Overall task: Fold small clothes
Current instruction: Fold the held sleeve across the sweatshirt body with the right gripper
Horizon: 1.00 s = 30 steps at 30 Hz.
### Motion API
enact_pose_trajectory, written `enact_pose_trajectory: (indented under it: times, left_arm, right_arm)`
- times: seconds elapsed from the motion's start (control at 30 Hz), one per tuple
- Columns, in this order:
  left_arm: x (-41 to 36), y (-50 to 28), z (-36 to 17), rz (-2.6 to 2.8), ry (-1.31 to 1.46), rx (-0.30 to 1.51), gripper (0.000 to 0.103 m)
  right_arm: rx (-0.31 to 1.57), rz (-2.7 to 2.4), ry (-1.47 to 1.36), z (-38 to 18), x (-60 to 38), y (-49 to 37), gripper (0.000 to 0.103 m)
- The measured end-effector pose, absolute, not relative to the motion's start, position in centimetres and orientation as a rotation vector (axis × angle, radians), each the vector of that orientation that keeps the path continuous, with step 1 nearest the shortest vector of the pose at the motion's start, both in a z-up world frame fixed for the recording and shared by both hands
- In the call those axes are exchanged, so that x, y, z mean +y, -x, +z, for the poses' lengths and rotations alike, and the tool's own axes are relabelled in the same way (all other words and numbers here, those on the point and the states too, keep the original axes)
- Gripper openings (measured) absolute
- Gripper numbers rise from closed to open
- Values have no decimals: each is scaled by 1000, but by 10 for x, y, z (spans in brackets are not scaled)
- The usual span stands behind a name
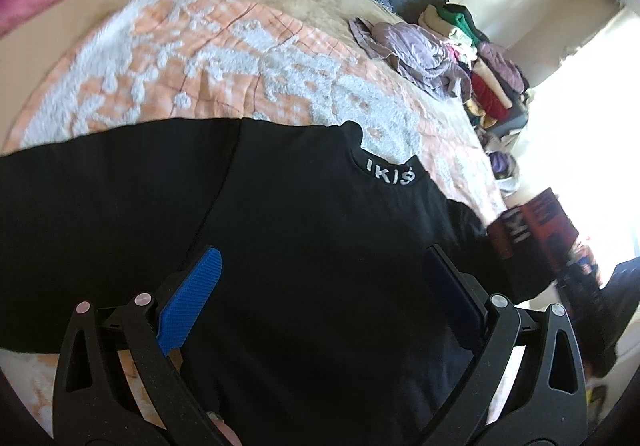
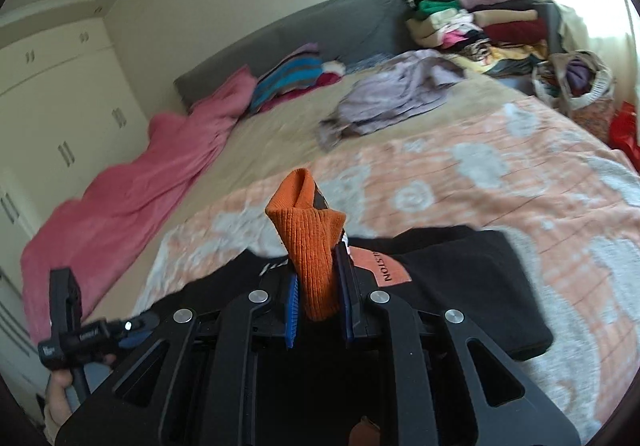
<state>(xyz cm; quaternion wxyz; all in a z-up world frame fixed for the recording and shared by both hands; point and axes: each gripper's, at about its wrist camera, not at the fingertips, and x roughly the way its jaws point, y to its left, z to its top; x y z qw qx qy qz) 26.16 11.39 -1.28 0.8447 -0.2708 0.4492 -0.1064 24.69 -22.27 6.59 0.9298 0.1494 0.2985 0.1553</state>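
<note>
A black top with white lettering at its collar lies spread on the peach and white bedspread. My left gripper hovers over its middle, open wide, blue pads apart and clear of the cloth. In the right wrist view my right gripper is shut on the top's orange ribbed cuff, which sticks up between the pads. The black body and an orange label patch lie just beyond. The left gripper shows at the lower left, held by a hand.
A crumpled lilac garment lies further up the bed. Stacks of folded clothes stand at the far right corner beside a basket. A pink blanket runs along the left edge. White wardrobes line the wall.
</note>
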Motion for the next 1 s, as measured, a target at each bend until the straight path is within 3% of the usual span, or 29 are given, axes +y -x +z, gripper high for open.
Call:
enact_pose_trajectory:
  times: [0.4,0.47,0.63,0.83,1.0]
  left_arm:
    - [121,-259,-20,-373,759,937,92]
    - [118,-259,-21,-382,755,938,77]
    - [105,-262,-31,-405,746,974,67]
    - [86,-266,-46,-444,734,1039,54]
    - [62,-271,-58,-426,655,1066,51]
  right_arm:
    - [727,465,-275,27,-135,-249,19]
    - [744,478,-274,21,-129,-246,24]
    - [782,522,-295,11,-124,-230,39]
    - [761,489,-358,12,-157,-203,40]
    - [750,401,-400,8,-187,-180,41]
